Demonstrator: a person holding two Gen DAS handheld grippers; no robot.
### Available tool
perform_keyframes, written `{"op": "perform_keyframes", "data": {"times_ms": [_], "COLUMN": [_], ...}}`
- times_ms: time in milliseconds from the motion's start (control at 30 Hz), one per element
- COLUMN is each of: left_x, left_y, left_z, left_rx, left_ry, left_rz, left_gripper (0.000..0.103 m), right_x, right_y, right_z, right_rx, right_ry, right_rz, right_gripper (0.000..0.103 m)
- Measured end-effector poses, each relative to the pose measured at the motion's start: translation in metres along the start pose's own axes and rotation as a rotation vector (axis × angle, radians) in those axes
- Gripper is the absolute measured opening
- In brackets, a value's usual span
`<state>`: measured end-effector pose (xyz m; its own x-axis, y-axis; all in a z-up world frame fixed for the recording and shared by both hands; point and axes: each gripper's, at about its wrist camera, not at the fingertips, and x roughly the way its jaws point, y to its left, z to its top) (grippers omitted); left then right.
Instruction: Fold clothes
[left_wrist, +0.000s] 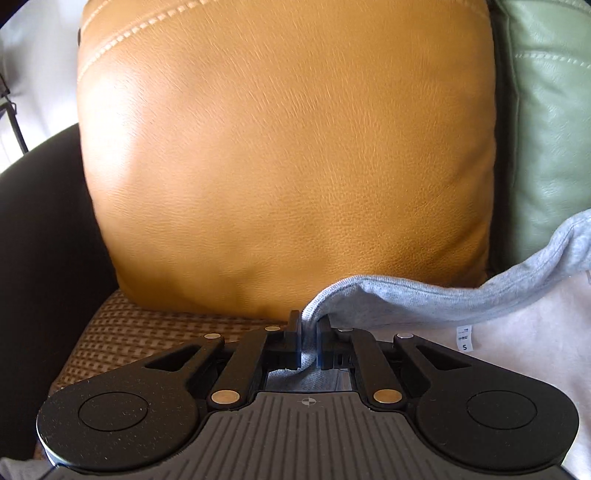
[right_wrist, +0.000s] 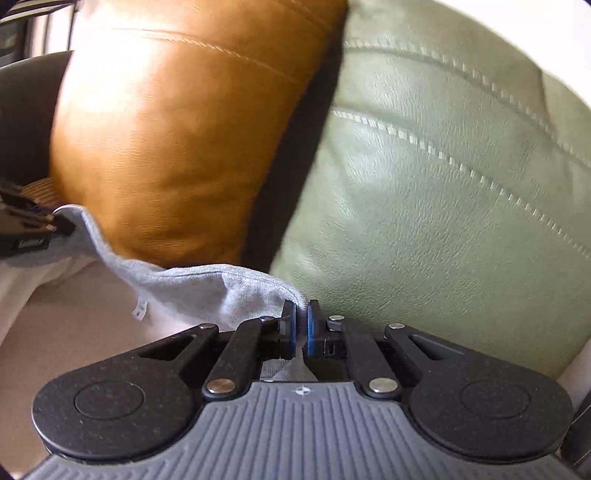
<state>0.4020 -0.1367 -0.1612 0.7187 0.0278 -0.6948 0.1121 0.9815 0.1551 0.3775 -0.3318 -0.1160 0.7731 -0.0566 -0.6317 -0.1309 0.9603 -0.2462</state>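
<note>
1. Pinching the grey garment by its top edge, the left gripper and right gripper are clamped on cloth.
2. It hangs between them, before the cushions.
3. Both corners should be kept level and pulled evenly.

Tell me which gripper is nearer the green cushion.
Right. The right gripper, shut on the grey garment, sits just before the green cushion; the left gripper faces the tan cushion.

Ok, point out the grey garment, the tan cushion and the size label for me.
grey garment (left_wrist: 424, 295), left wrist view, on its hemmed edge right of the tongs.
tan cushion (left_wrist: 288, 166), left wrist view, middle of its face.
size label (left_wrist: 464, 338), left wrist view, on the white tag marked S.
</note>
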Motion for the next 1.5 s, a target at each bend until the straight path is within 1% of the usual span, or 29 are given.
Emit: {"op": "perform_keyframes", "data": {"times_ms": [100, 133, 167, 200, 233, 267, 300, 333, 367, 400, 467, 533, 600, 667, 733, 767, 833, 933, 1067, 1100, 1200, 1300, 1367, 1467, 1500], "left_x": [0.029, 0.038, 0.045, 0.05, 0.053, 0.054, 0.054, 0.053, 0.049, 0.041, 0.022, -0.001, -0.033, -0.065, -0.096, -0.111, -0.138, -0.174, -0.212, -0.22, -0.234, -0.247, -0.251, -0.252, -0.252], "left_y": [-0.014, -0.018, -0.023, -0.027, -0.03, -0.033, -0.036, -0.039, -0.038, -0.032, -0.022, -0.014, -0.007, -0.003, -0.002, -0.001, -0.002, -0.016, -0.03, -0.032, -0.029, -0.026, -0.023, -0.016, -0.013], "left_z": [-0.01, -0.015, -0.019, -0.023, -0.025, -0.026, -0.024, -0.022, -0.019, -0.015, -0.006, 0.003, 0.006, 0.001, -0.014, -0.027, -0.057, -0.111, -0.167, -0.178, -0.197, -0.215, -0.218, -0.213, -0.211], "left_rx": [0.002, 0.01, 0.018, 0.029, 0.043, 0.059, 0.078, 0.098, 0.108, 0.101, 0.079, 0.062, 0.053, 0.045, 0.036, 0.031, 0.028, 0.066, 0.12, 0.13, 0.142, 0.151, 0.146, 0.135, 0.129], "left_ry": [0.007, 0.011, 0.011, 0.008, 0.003, 0.002, 0.008, 0.014, 0.02, 0.025, 0.03, 0.022, 0.007, 0.003, 0.011, 0.023, 0.062, 0.122, 0.174, 0.184, 0.204, 0.222, 0.226, 0.218, 0.214], "left_rz": [0.036, 0.051, 0.066, 0.083, 0.098, 0.112, 0.125, 0.137, 0.134, 0.105, 0.056, 0.026, -0.031, -0.095, -0.164, -0.202, -0.27, -0.333, -0.365, -0.37, -0.378, -0.385, -0.375, -0.363, -0.36], "left_gripper": [0.004, 0.01, 0.028, 0.029, 0.031, 0.036, 0.039, 0.051, 0.066, 0.07, 0.071, 0.072, 0.073, 0.075, 0.075, 0.076, 0.076, 0.076, 0.076, 0.076, 0.076, 0.076, 0.076, 0.076, 0.076], "right_x": [0.027, 0.034, 0.04, 0.044, 0.047, 0.048, 0.048, 0.046, 0.042, 0.037, 0.017, -0.01, -0.052, -0.098, -0.148, -0.167, -0.198, -0.245, -0.308, -0.318, -0.329, -0.333, -0.332, -0.318, -0.312], "right_y": [-0.002, -0.003, -0.003, -0.003, -0.002, 0.0, 0.001, 0.003, 0.003, 0.002, -0.002, -0.009, -0.014, -0.019, -0.023, -0.017, 0.001, 0.028, 0.065, 0.077, 0.115, 0.143, 0.157, 0.175, 0.179], "right_z": [-0.016, -0.022, -0.029, -0.035, -0.04, -0.044, -0.047, -0.049, -0.048, -0.046, -0.043, -0.038, -0.044, -0.053, -0.07, -0.081, -0.105, -0.14, -0.188, -0.197, -0.211, -0.223, -0.233, -0.257, -0.263], "right_rx": [0.025, 0.03, 0.037, 0.042, 0.043, 0.041, 0.034, 0.022, 0.017, 0.018, 0.026, 0.007, -0.002, -0.007, -0.005, -0.024, -0.083, -0.172, -0.291, -0.349, -0.6, -0.877, -1.039, -1.28, -1.329], "right_ry": [0.01, 0.009, 0.006, -0.004, -0.018, -0.03, -0.044, -0.048, -0.039, -0.026, -0.035, -0.075, -0.103, -0.128, -0.158, -0.155, -0.13, -0.093, -0.042, -0.029, -0.019, -0.022, -0.01, -0.013, -0.016], "right_rz": [-0.028, -0.03, -0.029, -0.03, -0.031, -0.033, -0.029, -0.015, 0.001, 0.017, 0.006, -0.001, 0.029, 0.067, 0.109, 0.128, 0.16, 0.209, 0.275, 0.29, 0.295, 0.309, 0.331, 0.306, 0.299], "right_gripper": [0.006, 0.006, 0.006, 0.006, 0.006, 0.008, 0.012, 0.02, 0.026, 0.029, 0.049, 0.056, 0.055, 0.055, 0.055, 0.055, 0.055, 0.055, 0.054, 0.054, 0.054, 0.054, 0.054, 0.054, 0.054]}}
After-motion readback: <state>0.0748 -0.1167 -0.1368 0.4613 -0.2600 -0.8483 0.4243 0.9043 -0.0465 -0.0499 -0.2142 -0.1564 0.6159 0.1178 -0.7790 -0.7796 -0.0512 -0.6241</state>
